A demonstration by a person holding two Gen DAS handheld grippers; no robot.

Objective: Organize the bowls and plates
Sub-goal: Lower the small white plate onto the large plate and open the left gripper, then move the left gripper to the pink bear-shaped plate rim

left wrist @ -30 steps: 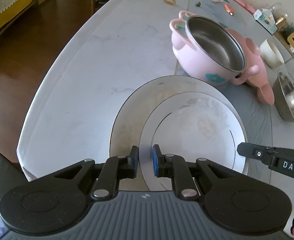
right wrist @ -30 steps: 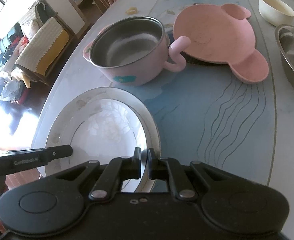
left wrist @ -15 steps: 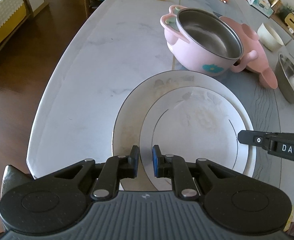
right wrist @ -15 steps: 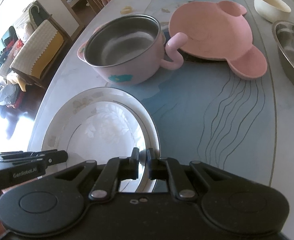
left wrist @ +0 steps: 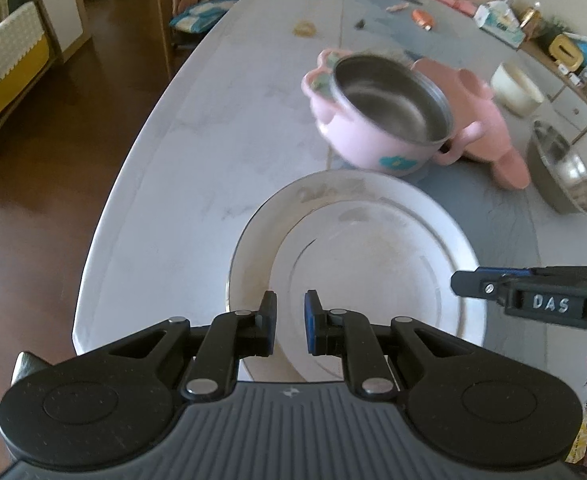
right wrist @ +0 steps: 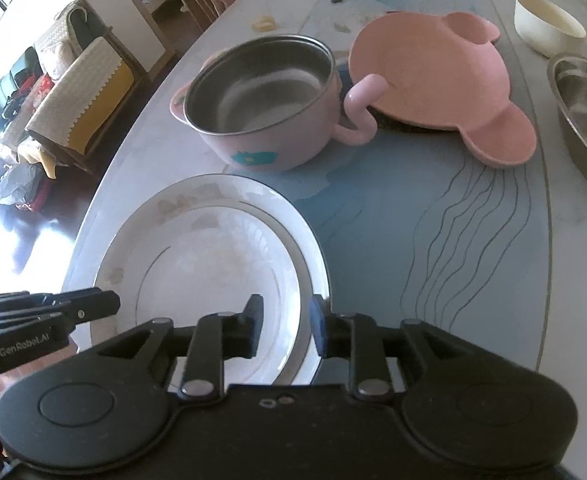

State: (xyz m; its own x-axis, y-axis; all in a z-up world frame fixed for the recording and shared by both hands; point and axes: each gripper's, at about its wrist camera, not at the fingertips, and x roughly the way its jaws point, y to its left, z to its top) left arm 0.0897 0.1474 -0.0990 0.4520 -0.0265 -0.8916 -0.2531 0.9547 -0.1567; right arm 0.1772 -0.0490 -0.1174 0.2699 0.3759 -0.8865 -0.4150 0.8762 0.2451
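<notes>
Two white plates lie stacked near the table's front edge, a smaller plate (left wrist: 373,272) (right wrist: 213,272) on a larger plate (left wrist: 253,248) (right wrist: 229,186). My right gripper (right wrist: 285,322) (left wrist: 465,282) straddles the smaller plate's right rim. Its jaws are opening and the pads stand clear of the rim. My left gripper (left wrist: 290,322) (right wrist: 109,306) hovers above the plates' left side, shut to a narrow slit with nothing gripped. Behind the plates stands a pink steel-lined bowl (left wrist: 381,120) (right wrist: 261,92) with handles.
A pink eared plate (right wrist: 433,80) lies behind the pink bowl. A steel bowl (right wrist: 585,112) and a cream bowl (right wrist: 549,24) stand at the right. Small clutter lies at the far end. The table edge (left wrist: 105,240) curves along the left, with dark floor beyond.
My right gripper's jaws have parted from the smaller plate's rim, which they pinched before. My left gripper has risen, so the plates look farther below it.
</notes>
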